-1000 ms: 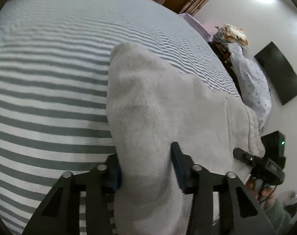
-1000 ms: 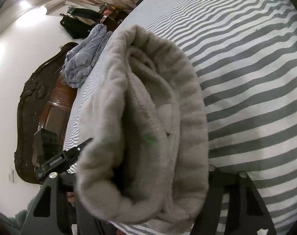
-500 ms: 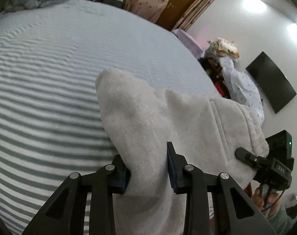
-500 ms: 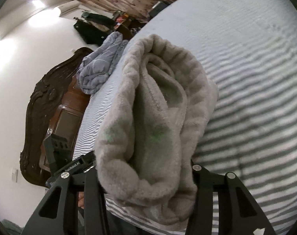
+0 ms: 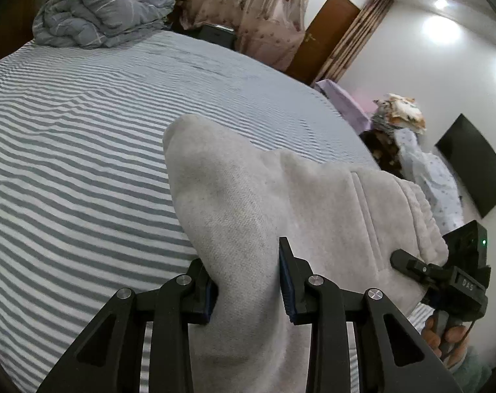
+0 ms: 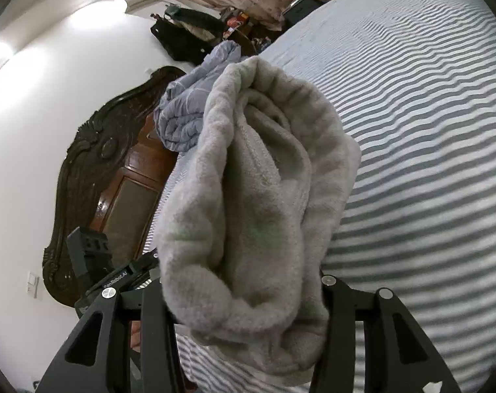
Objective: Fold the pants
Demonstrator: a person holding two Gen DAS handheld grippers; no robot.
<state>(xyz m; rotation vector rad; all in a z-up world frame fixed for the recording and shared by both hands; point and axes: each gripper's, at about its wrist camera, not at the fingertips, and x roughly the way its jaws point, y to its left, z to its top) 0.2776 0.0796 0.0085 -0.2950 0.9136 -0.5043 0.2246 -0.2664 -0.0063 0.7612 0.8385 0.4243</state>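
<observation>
Both grippers, left [image 5: 248, 281] and right [image 6: 244, 298], are clamping bunched pants [image 5: 280, 203] lifted above the bed [image 5: 84, 131]; folding is barely starting, nothing is lying flat yet.

Two close wrist views, facing bed [image 5: 84, 131], perhaps crosswise

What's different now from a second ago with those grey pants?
Both grippers have lifted the grey pants up off the striped bed, so more of the room shows. The left gripper and right gripper have just closed tighter on the fabric. Both grips stayed on; nothing was let go.
</observation>
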